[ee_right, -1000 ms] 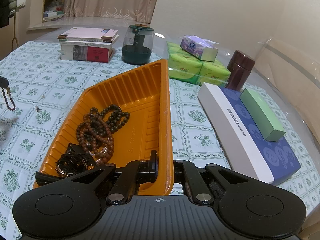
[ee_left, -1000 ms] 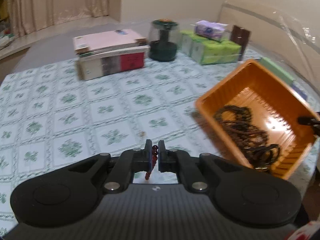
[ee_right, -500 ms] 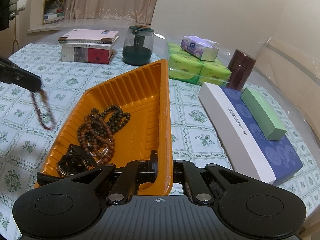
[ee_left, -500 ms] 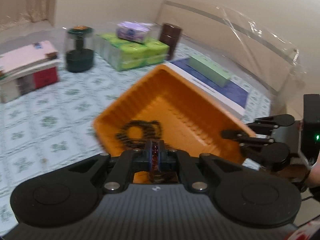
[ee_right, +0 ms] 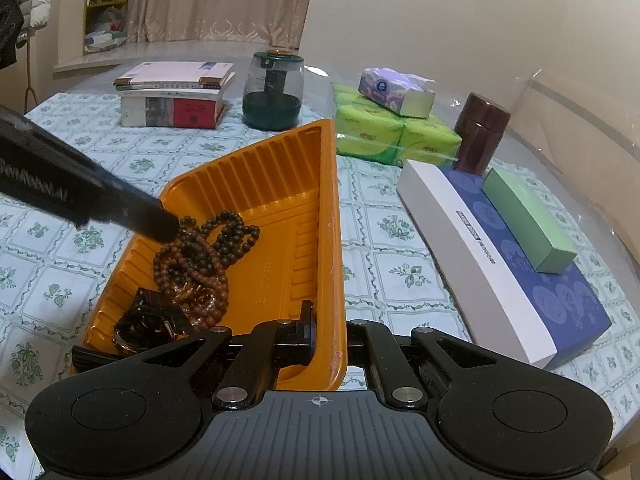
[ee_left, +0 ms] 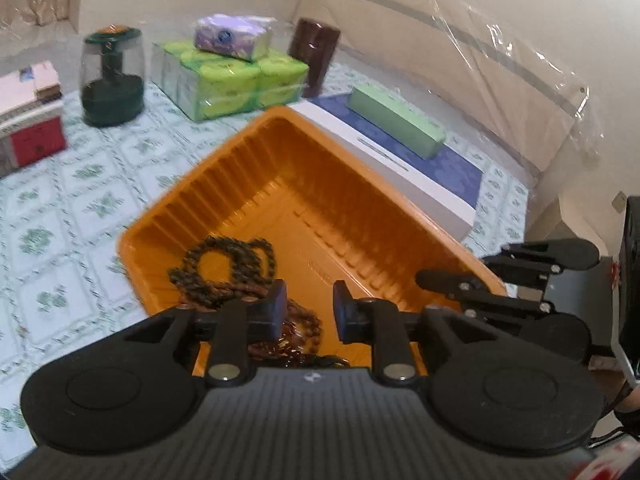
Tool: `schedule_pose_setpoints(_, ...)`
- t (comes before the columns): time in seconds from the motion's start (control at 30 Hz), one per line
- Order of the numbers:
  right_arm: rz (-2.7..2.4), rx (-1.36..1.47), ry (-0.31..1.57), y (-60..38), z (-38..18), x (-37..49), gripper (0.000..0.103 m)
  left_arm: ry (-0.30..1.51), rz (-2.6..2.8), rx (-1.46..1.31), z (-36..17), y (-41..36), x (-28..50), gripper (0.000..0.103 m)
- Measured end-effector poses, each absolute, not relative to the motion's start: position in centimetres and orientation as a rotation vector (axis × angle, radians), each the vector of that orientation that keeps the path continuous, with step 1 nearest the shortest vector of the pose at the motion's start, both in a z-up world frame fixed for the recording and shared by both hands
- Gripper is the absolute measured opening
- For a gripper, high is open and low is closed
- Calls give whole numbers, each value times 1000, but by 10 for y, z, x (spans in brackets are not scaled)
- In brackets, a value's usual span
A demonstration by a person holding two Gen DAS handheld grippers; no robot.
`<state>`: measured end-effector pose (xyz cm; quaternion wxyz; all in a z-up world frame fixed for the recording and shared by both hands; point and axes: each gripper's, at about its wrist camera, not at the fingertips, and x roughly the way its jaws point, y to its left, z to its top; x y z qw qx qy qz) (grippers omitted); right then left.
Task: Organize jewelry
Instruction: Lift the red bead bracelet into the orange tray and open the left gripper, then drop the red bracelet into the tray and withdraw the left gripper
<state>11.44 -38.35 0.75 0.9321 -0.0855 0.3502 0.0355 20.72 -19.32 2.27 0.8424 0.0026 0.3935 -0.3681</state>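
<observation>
The orange tray (ee_right: 280, 208) is the landmark here. Bead bracelets (ee_right: 200, 252) lie heaped in its near-left part, with a dark watch-like piece (ee_right: 148, 322) at the near corner. The left gripper (ee_left: 306, 310) hangs over that heap; its jaws have just been opening, and nothing shows between the pads, so the reddish strand it carried looks dropped among the beads just below. To finish this release well, I would open a little wider and lift straight up, so that no loop catches on a finger. The right gripper (ee_right: 326, 336) is clamped tight on the tray's near rim, holding that side raised; it should keep steady.

Beyond the tray's far corner stand a dark green jar (ee_right: 273, 90) and stacked books (ee_right: 174, 94). To the tray's right lie green tissue packs (ee_right: 394, 136), a brown canister (ee_right: 480, 132) and a blue-and-white box (ee_right: 500, 256) bearing a green box (ee_right: 528, 220). None of these blocks the way upward.
</observation>
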Motion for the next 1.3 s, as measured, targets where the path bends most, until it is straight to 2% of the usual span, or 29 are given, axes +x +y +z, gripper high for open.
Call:
schedule_pose_setpoints(0.27, 74, -152, 720, -388, 7, 115, 5, 778, -563, -52, 40, -96, 231, 25)
schedule_pose_setpoints(0.43, 73, -144, 725, -390, 6, 117, 5, 782, -393, -67, 34, -31, 241, 26)
schedule_pose_setpoints(0.57, 71, -143, 731, -390, 5, 118, 5, 785, -323, -85, 17, -7, 239, 27)
schedule_pose_setpoints(0.93, 73, -119, 745, -396, 2, 119, 5, 812, -296, -60, -57, -25, 225, 28)
schedule_pose_setpoints(1.3, 69, -112, 760, -398, -1, 122, 5, 757, -297, 60, -88, -57, 234, 28)
